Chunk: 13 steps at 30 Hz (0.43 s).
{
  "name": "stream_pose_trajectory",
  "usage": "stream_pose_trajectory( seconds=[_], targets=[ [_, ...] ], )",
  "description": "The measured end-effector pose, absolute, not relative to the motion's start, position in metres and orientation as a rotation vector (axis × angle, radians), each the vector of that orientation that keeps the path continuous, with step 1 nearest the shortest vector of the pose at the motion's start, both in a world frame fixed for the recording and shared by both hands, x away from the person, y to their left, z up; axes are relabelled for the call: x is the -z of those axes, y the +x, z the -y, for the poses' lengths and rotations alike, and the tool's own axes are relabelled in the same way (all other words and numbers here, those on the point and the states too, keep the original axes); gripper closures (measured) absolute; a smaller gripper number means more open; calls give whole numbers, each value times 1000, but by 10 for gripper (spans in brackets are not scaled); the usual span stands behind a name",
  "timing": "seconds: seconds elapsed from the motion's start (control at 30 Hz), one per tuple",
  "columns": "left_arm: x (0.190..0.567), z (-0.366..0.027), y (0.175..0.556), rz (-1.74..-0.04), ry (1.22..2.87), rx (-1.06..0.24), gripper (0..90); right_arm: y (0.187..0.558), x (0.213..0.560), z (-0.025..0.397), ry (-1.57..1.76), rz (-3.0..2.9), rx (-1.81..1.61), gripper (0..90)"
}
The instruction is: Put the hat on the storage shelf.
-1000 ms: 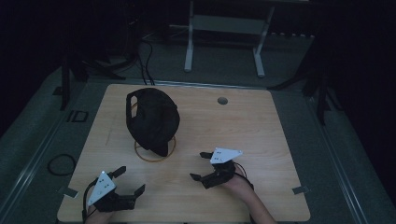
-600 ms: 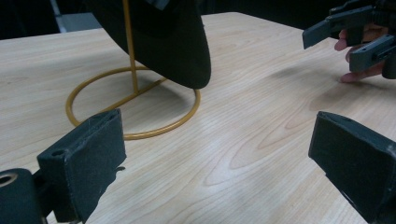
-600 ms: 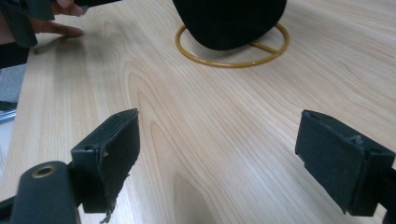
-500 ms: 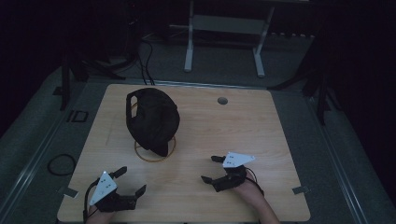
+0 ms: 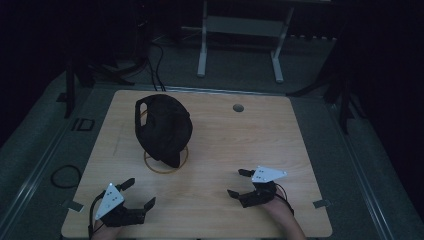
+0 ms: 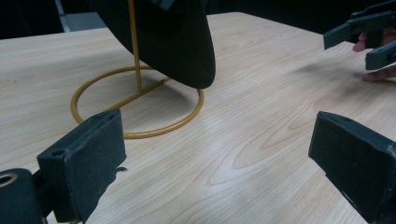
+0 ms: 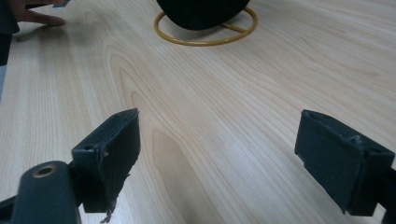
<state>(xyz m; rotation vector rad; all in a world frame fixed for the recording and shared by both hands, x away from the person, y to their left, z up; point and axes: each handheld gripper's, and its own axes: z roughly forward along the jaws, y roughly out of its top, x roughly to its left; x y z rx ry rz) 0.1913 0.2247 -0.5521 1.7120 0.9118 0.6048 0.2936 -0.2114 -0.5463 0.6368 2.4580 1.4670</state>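
On the pale wooden table (image 5: 280,130), seen from the high view, I hold my left gripper (image 5: 131,196) near the front left corner and my right gripper (image 5: 240,182) toward the front right, both with jaws spread wide and nothing between them. Between and beyond them, left of the table's middle, a black cap (image 5: 165,127) sits on a yellow wire stand (image 5: 150,166); the dim light leaves the cap a dark mass whose seams and front I cannot make out, and it covers the stand's upright and most of its ring from above. My forearms are cut off by the bottom edge of that view. In the left gripper view the ring (image 6: 135,135) and the thin upright lie plain on the wood, while the cap (image 6: 182,42) is cut off at the top edge; my right gripper (image 6: 357,44) appears at the upper right with fingertips (image 6: 378,74) behind it touching the table. In the right gripper view the stand (image 7: 205,42) shows as the near part of its ring, the cap (image 7: 201,11) as a dark lower edge, and fingers (image 7: 32,16) of my left hand rest on the wood at the upper left. A round hole (image 5: 238,107) in the far tabletop shows from above.
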Motion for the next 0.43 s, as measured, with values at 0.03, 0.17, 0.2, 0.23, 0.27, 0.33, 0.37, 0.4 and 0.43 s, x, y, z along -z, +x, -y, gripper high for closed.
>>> stream_pose_trajectory(
  seconds=[0.03, 0.17, 0.2, 0.23, 0.27, 0.33, 0.37, 0.4, 0.43],
  targets=[
    [552, -225, 191, -910, 1712, -602, 42, 292, 548, 216, 652, -2453, -1459, 141],
    [553, -223, 191, -909, 1719, -602, 41, 289, 551, 222, 669, -2452, -1436, 140],
    [553, -223, 191, -909, 1718, -603, 42, 289, 551, 224, 673, -2449, -1435, 141],
    [553, -223, 191, -907, 1719, -600, 42, 289, 552, 225, 681, -2444, -1440, 141],
    [553, -223, 191, -909, 1721, -604, 42, 289, 552, 226, 685, -2442, -1443, 141],
    [553, -223, 191, -909, 1717, -598, 42, 290, 552, 227, 692, -2438, -1444, 140],
    [553, -224, 191, -909, 1720, -598, 42, 290, 553, 226, 692, -2443, -1437, 141],
    [553, -224, 191, -909, 1720, -598, 42, 290, 553, 226, 692, -2443, -1437, 141],
    [553, -224, 191, -910, 1718, -596, 42, 290, 554, 225, 683, -2444, -1420, 141]
  ],
)
